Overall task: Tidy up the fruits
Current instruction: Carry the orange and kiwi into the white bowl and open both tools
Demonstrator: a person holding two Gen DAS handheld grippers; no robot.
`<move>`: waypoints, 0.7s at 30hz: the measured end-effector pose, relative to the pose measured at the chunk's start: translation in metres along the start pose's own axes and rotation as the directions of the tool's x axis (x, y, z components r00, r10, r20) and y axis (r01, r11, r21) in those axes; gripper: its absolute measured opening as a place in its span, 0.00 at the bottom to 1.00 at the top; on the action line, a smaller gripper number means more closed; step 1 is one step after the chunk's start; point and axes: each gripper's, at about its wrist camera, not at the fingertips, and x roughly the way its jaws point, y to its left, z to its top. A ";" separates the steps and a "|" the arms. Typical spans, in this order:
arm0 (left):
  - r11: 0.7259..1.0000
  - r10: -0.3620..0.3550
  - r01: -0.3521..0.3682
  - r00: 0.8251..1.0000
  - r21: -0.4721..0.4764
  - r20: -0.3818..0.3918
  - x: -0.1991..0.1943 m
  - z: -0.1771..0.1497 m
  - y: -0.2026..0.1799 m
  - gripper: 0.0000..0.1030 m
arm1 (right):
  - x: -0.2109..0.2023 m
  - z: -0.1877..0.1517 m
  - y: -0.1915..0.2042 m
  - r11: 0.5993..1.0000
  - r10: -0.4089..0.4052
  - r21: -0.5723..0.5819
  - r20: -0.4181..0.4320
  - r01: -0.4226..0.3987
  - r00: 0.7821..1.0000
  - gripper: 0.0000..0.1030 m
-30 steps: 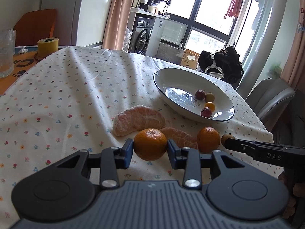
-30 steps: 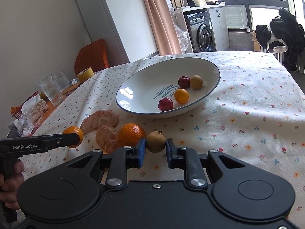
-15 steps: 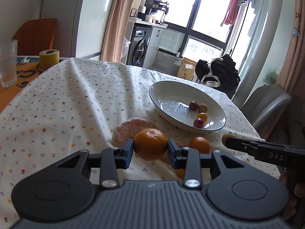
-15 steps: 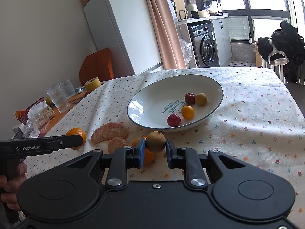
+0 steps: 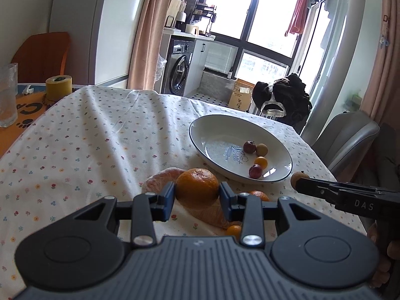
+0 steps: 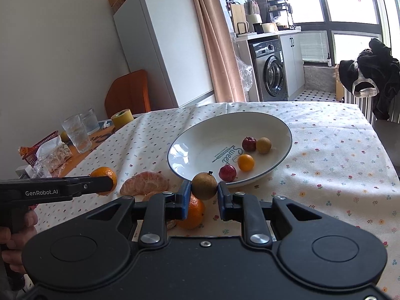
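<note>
The left gripper is hovering above the tablecloth, its fingers clamping a tangerine; the right gripper is gripping a small brown fruit just before the bowl. Four small fruits are sitting in the bowl, while two peeled halves and another tangerine are lying on the cloth beside its near rim.

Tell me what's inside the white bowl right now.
The white bowl holds four small fruits: two red, one orange, one brown. A held brown fruit hides some near rim.
</note>
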 end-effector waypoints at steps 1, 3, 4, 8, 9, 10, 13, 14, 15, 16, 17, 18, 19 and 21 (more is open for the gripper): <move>1.000 0.000 0.000 1.000 0.001 0.000 0.001 0.001 -0.001 0.36 | 0.000 0.001 0.000 1.000 0.000 0.000 0.001 0.000 1.000 0.20; 1.000 -0.001 0.001 1.000 0.002 -0.001 0.003 0.003 -0.001 0.36 | 0.001 0.003 -0.002 1.000 -0.001 0.001 0.004 0.001 1.000 0.20; 1.000 -0.001 0.001 1.000 0.003 -0.001 0.004 0.004 -0.001 0.36 | 0.002 0.004 -0.002 1.000 -0.001 0.002 0.004 0.001 1.000 0.20; 1.000 -0.009 0.009 1.000 0.009 -0.011 0.011 0.012 -0.004 0.36 | 0.007 0.009 -0.005 1.000 -0.005 0.009 -0.003 0.005 1.000 0.20; 1.000 -0.011 0.011 1.000 0.011 -0.013 0.013 0.014 -0.005 0.36 | 0.007 0.011 -0.005 1.000 -0.006 0.010 -0.005 0.006 1.000 0.20; 1.000 -0.013 0.013 1.000 0.013 -0.015 0.015 0.016 -0.006 0.36 | 0.008 0.013 -0.007 1.000 -0.007 0.013 -0.005 0.007 1.000 0.20; 1.000 -0.020 0.020 1.000 0.021 -0.017 0.020 0.024 -0.009 0.36 | 0.010 0.018 -0.010 1.000 -0.011 0.020 -0.002 0.011 1.000 0.20; 0.999 -0.023 0.024 1.000 0.024 -0.018 0.022 0.027 -0.010 0.36 | 0.010 0.020 -0.011 1.000 -0.013 0.023 0.001 0.013 1.000 0.20; 0.999 -0.026 0.027 0.999 0.028 -0.019 0.024 0.029 -0.011 0.36 | 0.010 0.021 -0.012 1.000 -0.014 0.025 0.003 0.014 1.000 0.20; 0.999 -0.028 0.029 0.999 0.031 -0.020 0.025 0.031 -0.012 0.36 | 0.011 0.023 -0.013 1.000 -0.016 0.027 0.004 0.016 1.000 0.20; 0.999 -0.030 0.030 0.999 0.033 -0.020 0.027 0.033 -0.013 0.36 | 0.011 0.024 -0.014 0.999 -0.018 0.028 0.005 0.017 1.000 0.20; 0.999 -0.032 0.033 0.999 0.035 -0.022 0.029 0.036 -0.014 0.36 | 0.012 0.026 -0.015 0.999 -0.018 0.028 0.004 0.018 1.000 0.20; 0.999 -0.034 0.035 0.999 0.036 -0.024 0.032 0.037 -0.015 0.36 | 0.013 0.028 -0.016 0.999 -0.019 0.029 0.004 0.019 1.000 0.20; 0.998 -0.038 0.039 0.999 0.039 -0.029 0.036 0.040 -0.016 0.36 | 0.014 0.030 -0.017 0.999 -0.020 0.028 0.004 0.020 1.000 0.20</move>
